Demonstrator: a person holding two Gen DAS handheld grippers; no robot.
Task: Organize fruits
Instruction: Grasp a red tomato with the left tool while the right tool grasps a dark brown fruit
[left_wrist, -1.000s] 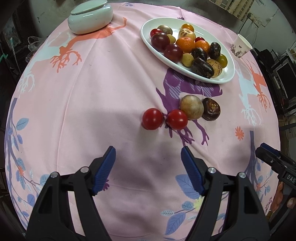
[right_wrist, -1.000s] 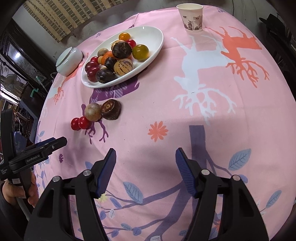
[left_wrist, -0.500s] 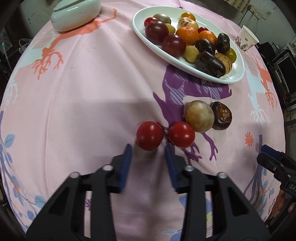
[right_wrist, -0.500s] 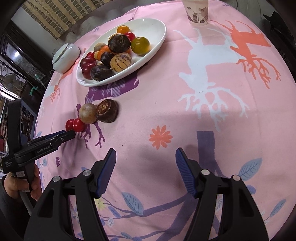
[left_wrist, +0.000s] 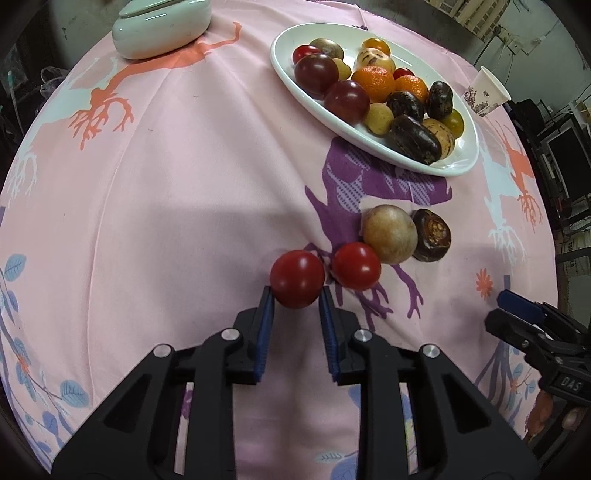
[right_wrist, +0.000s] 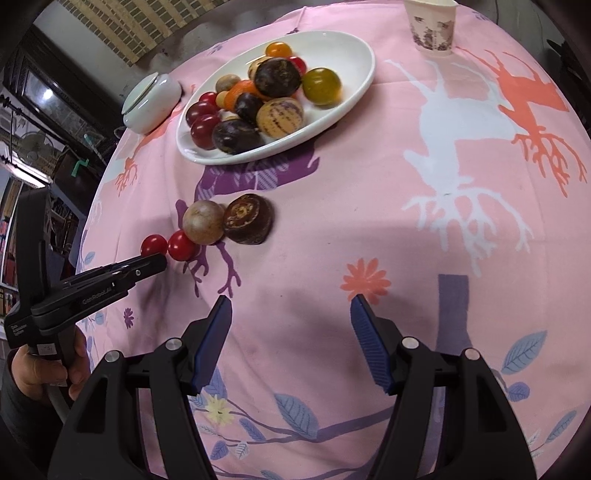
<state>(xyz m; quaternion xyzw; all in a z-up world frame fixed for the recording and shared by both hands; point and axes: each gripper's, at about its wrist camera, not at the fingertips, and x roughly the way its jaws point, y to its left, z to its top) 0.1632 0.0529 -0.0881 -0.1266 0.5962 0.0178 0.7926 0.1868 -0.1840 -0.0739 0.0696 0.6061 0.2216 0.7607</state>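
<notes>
My left gripper (left_wrist: 295, 295) is shut on a red cherry tomato (left_wrist: 297, 278), its blue pads pressing both sides. A second red tomato (left_wrist: 356, 270) lies just to the right, touching a tan round fruit (left_wrist: 390, 233) and a dark brown fruit (left_wrist: 431, 235). In the right wrist view the same row shows: held tomato (right_wrist: 153, 245), second tomato (right_wrist: 181, 245), tan fruit (right_wrist: 203, 222), brown fruit (right_wrist: 248, 218). The white oval plate (left_wrist: 291, 79) holds several fruits. My right gripper (right_wrist: 291, 304) hangs open over bare cloth, nothing between its fingers.
A pale lidded bowl (left_wrist: 160, 24) sits at the far left of the pink patterned tablecloth (left_wrist: 166, 184). A paper cup (left_wrist: 484, 90) stands beyond the plate to the right. The table edge drops to dark clutter all around. A hand (right_wrist: 40, 369) holds the left gripper's handle.
My left gripper closed from wide open onto the left red tomato after moving forward to it. My right gripper drifted slightly closer to the loose fruits and stayed open.
</notes>
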